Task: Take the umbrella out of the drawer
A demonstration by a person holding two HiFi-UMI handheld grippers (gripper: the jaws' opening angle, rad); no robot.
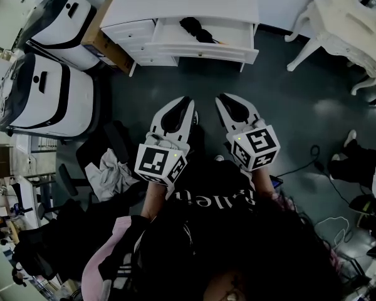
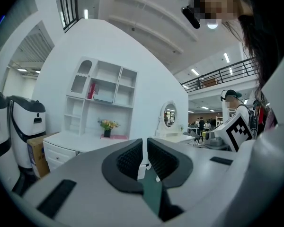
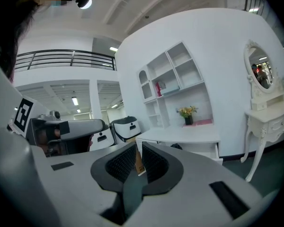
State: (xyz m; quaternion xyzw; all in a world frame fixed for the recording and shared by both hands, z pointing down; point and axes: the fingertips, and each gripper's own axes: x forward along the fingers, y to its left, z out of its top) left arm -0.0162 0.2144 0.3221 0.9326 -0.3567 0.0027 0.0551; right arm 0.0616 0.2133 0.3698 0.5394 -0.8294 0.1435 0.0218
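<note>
Two closed, empty: left claw (image 1: 186,100), right claw (image 1: 224,98), near; far off, black umbrella (image 1: 197,30) in open drawer (image 1: 203,52); shirt print (image 1: 216,199) illegible.

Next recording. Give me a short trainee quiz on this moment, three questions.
1. True or false: the drawer holding the black umbrella already stands open.
2. The right gripper is: A) shut on the umbrella; B) shut, holding nothing; C) wide open.
3. What brown thing stands beside the white desk?
Key: 1 true; 2 B; 3 a cardboard box.
</note>
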